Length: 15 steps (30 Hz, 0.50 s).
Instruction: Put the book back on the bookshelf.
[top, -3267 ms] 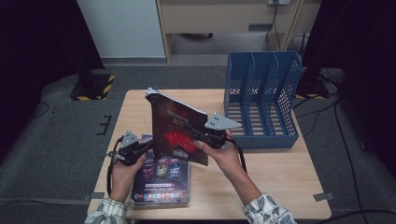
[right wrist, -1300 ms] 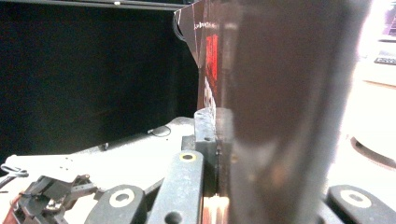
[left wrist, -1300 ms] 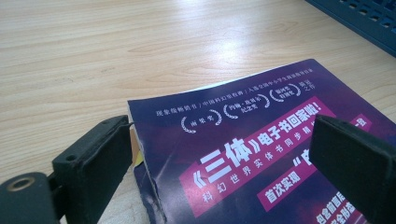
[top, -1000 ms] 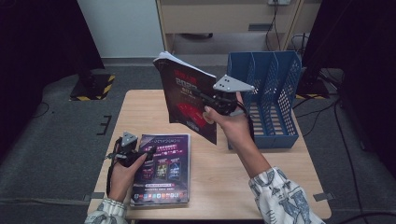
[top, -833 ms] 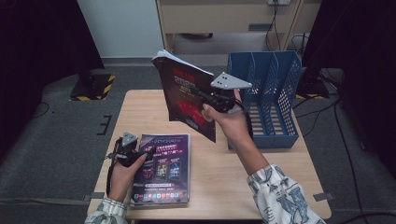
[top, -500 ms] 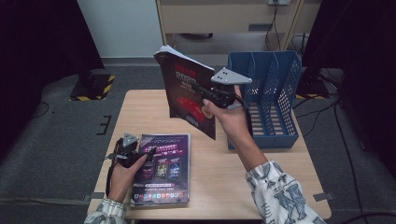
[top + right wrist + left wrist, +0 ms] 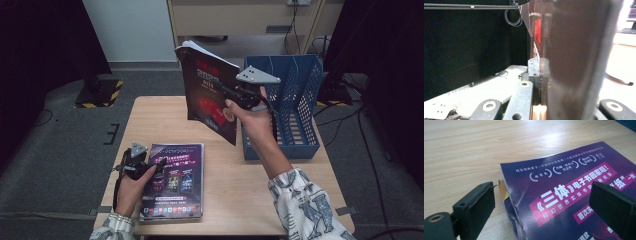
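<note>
High view, step in hand: the right gripper [image 7: 227, 95] holds a dark red-covered magazine [image 7: 209, 92] upright in the air, just left of the blue file rack [image 7: 286, 107]; judged, this is the carry toward one of the rack's slots.
High view, claw state: the right jaws pinch the magazine's right edge, pressed tight on it.
High view, other hand: the left gripper [image 7: 150, 167] rests at the left edge of a purple magazine [image 7: 175, 180] lying flat on the table [image 7: 150, 120], well left of the rack.
High view, next move: judged, the held magazine must travel right, over the rack's near-left wall, and come down on edge between two dividers.
High view, open room: the air above the rack is free and its slots look empty; the table's right edge lies just beyond the rack.
Left gripper view, claw state: jaws spread wide, one pad [image 7: 475, 207] off the purple magazine's [image 7: 574, 202] spine edge, the other over its cover; nothing pinched.
Left gripper view, edges: the magazine's corner is slightly lifted, pages showing.
Right gripper view, grip: the jaws press together on the held magazine's [image 7: 574, 62] edge, the cover rising upright right in front of the camera.
</note>
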{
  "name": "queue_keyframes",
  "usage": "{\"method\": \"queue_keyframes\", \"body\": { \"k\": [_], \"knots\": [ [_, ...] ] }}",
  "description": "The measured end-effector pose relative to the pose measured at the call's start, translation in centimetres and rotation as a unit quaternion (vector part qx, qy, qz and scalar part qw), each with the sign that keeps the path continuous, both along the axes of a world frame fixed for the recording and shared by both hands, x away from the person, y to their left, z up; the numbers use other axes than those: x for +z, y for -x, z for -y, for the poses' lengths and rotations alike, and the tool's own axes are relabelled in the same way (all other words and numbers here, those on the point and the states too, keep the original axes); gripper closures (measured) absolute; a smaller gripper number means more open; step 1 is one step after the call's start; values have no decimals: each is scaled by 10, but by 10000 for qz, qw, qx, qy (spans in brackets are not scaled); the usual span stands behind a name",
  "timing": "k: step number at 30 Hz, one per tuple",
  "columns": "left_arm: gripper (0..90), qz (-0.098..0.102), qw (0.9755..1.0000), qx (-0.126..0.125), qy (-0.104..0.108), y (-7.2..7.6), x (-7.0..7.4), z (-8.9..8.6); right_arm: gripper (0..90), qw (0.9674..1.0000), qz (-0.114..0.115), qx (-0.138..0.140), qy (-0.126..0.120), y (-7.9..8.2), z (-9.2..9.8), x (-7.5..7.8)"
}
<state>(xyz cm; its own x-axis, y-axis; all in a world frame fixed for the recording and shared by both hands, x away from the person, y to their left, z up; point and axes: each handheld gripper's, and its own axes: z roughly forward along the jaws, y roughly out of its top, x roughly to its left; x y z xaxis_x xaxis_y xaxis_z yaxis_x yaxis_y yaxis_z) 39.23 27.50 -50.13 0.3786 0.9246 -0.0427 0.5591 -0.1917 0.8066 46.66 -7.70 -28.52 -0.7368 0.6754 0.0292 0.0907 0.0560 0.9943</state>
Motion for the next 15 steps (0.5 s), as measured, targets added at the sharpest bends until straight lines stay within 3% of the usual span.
{"method": "queue_keyframes", "body": {
  "k": [5, 15],
  "knots": [
    [61, 4, 10000, -33, -89, 2, 0, -3, 867, 10000, 8, -56, -18, 0, 7, 2],
    [62, -67, 9998, 137, -134, -5, -1, -1, 866, 9998, -22, -141, -103, 4, 21, 6]
  ]
}}
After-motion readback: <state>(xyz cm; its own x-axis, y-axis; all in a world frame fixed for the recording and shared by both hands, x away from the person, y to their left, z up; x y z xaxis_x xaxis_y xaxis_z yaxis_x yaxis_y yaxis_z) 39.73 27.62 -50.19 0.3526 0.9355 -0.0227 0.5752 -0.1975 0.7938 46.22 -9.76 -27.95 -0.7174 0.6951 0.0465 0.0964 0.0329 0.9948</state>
